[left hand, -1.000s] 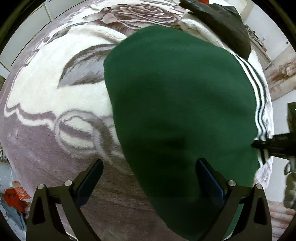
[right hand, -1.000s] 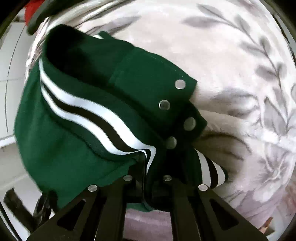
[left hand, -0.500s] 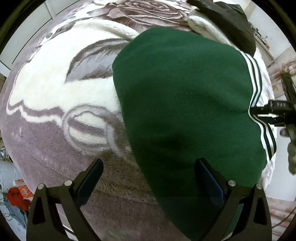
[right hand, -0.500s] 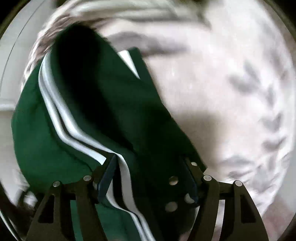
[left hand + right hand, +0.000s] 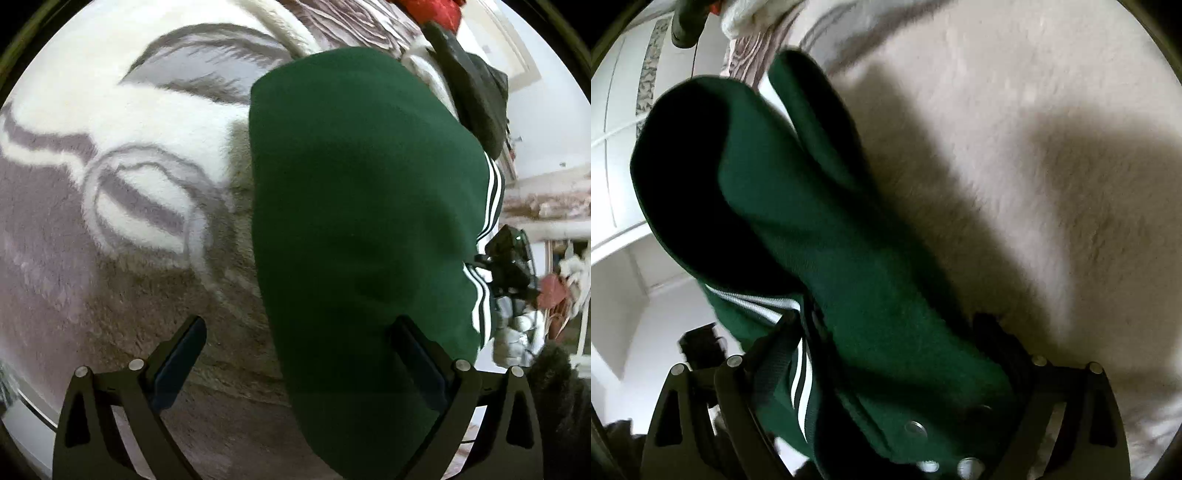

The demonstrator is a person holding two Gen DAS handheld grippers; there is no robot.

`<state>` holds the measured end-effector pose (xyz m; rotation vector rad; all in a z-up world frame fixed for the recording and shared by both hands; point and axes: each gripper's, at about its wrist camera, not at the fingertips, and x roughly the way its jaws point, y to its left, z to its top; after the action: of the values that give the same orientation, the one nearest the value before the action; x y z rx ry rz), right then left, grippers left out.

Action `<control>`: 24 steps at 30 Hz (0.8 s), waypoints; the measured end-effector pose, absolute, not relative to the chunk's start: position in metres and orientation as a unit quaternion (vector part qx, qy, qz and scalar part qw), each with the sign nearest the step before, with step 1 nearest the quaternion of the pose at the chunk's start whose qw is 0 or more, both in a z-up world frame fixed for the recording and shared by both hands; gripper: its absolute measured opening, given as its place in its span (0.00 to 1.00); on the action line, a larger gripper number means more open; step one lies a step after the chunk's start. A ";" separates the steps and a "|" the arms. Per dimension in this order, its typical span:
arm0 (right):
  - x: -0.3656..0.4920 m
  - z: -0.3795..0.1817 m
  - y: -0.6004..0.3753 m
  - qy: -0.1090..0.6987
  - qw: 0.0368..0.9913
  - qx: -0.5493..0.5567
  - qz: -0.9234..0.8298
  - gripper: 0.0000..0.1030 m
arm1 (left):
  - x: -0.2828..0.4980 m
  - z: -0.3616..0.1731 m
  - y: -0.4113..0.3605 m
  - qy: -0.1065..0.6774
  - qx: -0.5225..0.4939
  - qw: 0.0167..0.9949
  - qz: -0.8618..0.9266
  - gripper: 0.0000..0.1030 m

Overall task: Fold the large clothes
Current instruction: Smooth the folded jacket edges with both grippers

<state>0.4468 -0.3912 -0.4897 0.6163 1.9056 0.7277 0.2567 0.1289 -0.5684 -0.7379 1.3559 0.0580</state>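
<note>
**Green jacket lies folded on the blanket, both grippers spread wide**

The green jacket (image 5: 354, 229) lies in a folded bundle on a plush blanket (image 5: 110, 155) patterned with grey leaves and flowers on cream. White and black stripes (image 5: 491, 192) run along its right-hand edge in the left wrist view.

The left gripper (image 5: 297, 354) stands with its jaws wide apart. The jacket's near edge lies between them, close to the right finger, with bare blanket under the left one.

The right gripper (image 5: 886, 347) has just been opening its jaws. They now stand wide, with the jacket's snap-button placket (image 5: 916, 428) and striped hem (image 5: 798, 373) lying loose between the fingers, unpinched.

A dark garment (image 5: 476, 92) sits beyond the jacket at the blanket's far edge.
</note>
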 end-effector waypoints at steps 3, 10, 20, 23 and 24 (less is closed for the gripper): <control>0.428 -0.487 -0.412 0.775 0.439 0.364 0.274 0.47 | 0.265 -0.566 0.131 0.614 -0.311 0.725 0.023 1.00; 0.319 -0.469 -0.416 0.752 0.342 0.507 0.247 0.41 | 0.290 -0.547 0.140 0.604 -0.250 0.757 0.020 1.00; 0.396 -0.381 -0.417 0.739 0.578 0.277 0.207 0.68 | 0.291 -0.542 0.139 0.601 -0.180 0.777 0.047 1.00; 0.443 -0.354 -0.384 0.706 0.597 0.283 0.255 0.78 | 0.282 -0.547 0.142 0.603 -0.189 0.773 0.055 1.00; 0.452 -0.351 -0.368 0.705 0.589 0.285 0.274 0.78 | 0.281 -0.551 0.144 0.605 -0.197 0.769 0.058 1.00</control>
<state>0.4520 -0.3683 -0.3514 0.6643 1.6424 0.6371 0.2811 0.1438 -0.5506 -0.4277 1.3135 0.1264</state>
